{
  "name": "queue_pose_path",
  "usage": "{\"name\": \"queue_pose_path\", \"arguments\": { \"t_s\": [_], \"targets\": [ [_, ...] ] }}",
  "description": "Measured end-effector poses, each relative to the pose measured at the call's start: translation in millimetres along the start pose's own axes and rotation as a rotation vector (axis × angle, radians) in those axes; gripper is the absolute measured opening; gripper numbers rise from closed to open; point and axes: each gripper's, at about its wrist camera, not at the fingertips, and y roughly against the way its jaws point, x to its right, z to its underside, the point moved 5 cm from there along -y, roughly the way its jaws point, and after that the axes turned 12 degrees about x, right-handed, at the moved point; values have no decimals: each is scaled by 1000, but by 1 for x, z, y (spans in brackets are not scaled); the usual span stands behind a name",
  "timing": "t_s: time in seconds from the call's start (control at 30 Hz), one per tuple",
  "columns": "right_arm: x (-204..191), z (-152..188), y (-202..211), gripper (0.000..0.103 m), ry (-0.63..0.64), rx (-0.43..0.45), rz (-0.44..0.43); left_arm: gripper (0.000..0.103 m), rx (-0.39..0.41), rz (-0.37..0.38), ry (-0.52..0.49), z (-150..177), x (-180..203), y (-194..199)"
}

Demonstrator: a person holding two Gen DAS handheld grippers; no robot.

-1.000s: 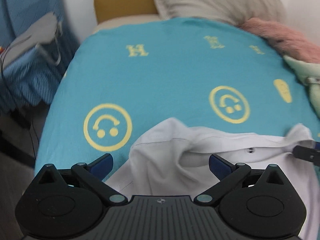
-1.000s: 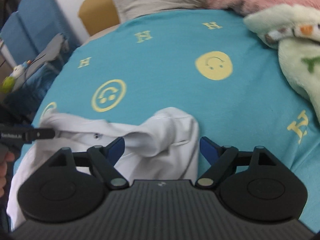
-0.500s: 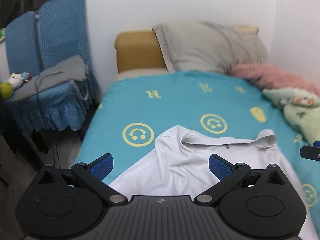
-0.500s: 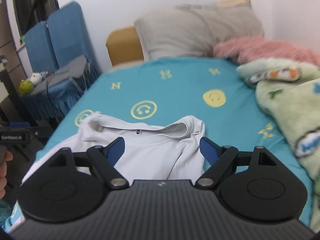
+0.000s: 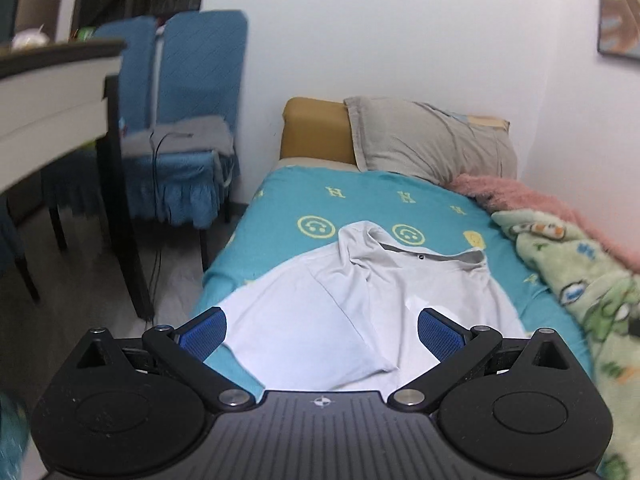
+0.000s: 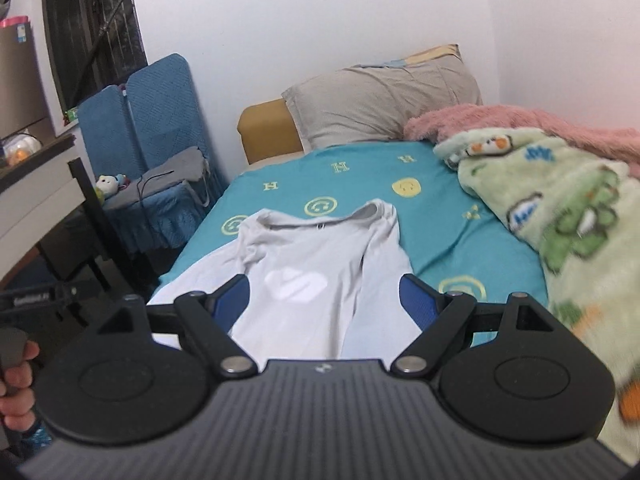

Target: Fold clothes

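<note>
Left gripper point(image 5: 322, 334): jaws are spread wide; nothing is gripped between the blue pads point(image 5: 202, 332).
Right gripper point(image 6: 326, 304): jaws are spread wide; nothing is held between them.
Shirt point(image 5: 352, 304): a white shirt point(image 6: 308, 276) is laid on the teal bedsheet point(image 5: 360, 204), collar toward the pillow end, body toward the cameras.
Shirt relative to left jaws: the cloth is seen through the gap between the pads, lying below and beyond them; no contact with either pad is visible.
Shirt relative to right jaws: the chest area is framed between the open pads; the fabric lies on the bed beyond the tips, apart from them.
Collar point(image 5: 424, 252): it is opened toward the head of the bed, with one dark button visible at its middle.
Left sleeve side: it is spread toward the bed's left edge, and part of the cloth reaches that edge.
Bed left edge point(image 6: 192, 248): it borders open floor, with a blue chair point(image 5: 188, 148) and a table point(image 5: 52, 92) standing just beyond.
Bed right side: it is occupied by a green patterned blanket point(image 6: 560, 220) and a pink fleece point(image 6: 500, 124), near the shirt's right side but not touching it.
Head end: a grey pillow point(image 6: 380, 100) is propped against a tan headboard point(image 5: 316, 128).
Open room: bare sheet is visible between the collar and the pillow.
Person's hand point(image 6: 16, 380): it is seen at the left edge of the right wrist view, wrapped on the other gripper's handle.
</note>
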Motion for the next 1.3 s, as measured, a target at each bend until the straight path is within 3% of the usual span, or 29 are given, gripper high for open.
{"name": "queue_pose_path", "arguments": {
  "t_s": [0.1, 0.3, 0.43, 0.57, 0.63, 0.83, 1.0, 1.07, 1.2, 1.3],
  "targets": [
    [-1, 9, 21, 84, -64, 10, -3, 102, -54, 13, 64, 6, -22, -3],
    [5, 44, 45, 84, -152, -9, 6, 98, -123, -13, 300, 21, -85, -46],
    [14, 62, 34, 84, -198, -32, 14, 98, -158, -70, 408, 43, -119, -82],
    [23, 74, 11, 83, -222, -43, 23, 89, -152, -124, 445, 63, -131, -113],
    [30, 82, -2, 83, -232, -52, 30, 86, -152, -140, 410, 71, -127, -132],
    [46, 108, -33, 83, -279, -110, 34, 56, -118, -129, 398, 79, -123, -175],
    [51, 115, -44, 83, -288, -124, 29, 11, -135, -102, 331, 75, -113, -209],
    [52, 115, -47, 83, -298, -124, 24, 2, -155, -100, 277, 67, -110, -218],
    [52, 111, -53, 83, -282, -99, 31, 2, -103, -96, 131, 20, -111, -230],
    [51, 108, -61, 83, -240, -69, 45, 1, -50, -182, -17, -26, -118, -248]
  ]
}}
